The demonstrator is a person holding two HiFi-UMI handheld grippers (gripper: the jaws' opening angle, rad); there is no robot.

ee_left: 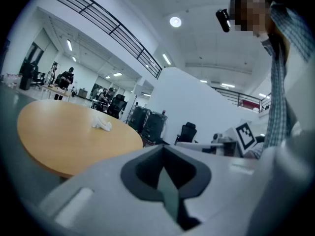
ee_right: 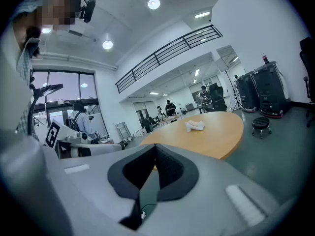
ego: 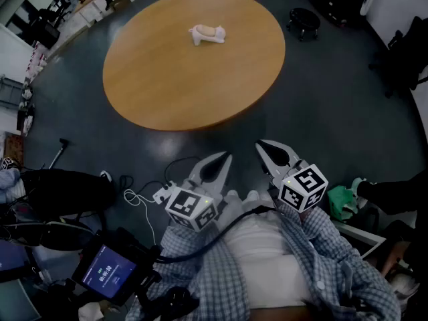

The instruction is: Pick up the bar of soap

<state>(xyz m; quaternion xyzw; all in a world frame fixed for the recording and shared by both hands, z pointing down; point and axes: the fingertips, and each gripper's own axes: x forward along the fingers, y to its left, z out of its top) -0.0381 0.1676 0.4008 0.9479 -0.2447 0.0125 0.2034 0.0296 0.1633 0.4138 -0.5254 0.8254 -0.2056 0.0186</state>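
The soap (ego: 207, 33) is a pale, lumpy white piece lying on the far part of a round wooden table (ego: 167, 85). It also shows small in the left gripper view (ee_left: 102, 125) and the right gripper view (ee_right: 195, 126). Both grippers are held close to the person's body, short of the table's near edge, and point toward it. My left gripper (ego: 225, 156) has its jaws together with nothing between them (ee_left: 163, 148). My right gripper (ego: 261, 145) is shut and empty as well (ee_right: 155, 146). The two sit side by side, far from the soap.
A black rolling stool (ego: 304, 20) stands right of the table. Cables (ego: 144, 196), a dark bag (ego: 60, 192) and a lit screen (ego: 107, 273) lie on the floor at lower left. A green item (ego: 341, 202) sits at right. Black equipment cases (ee_right: 261, 92) stand beyond.
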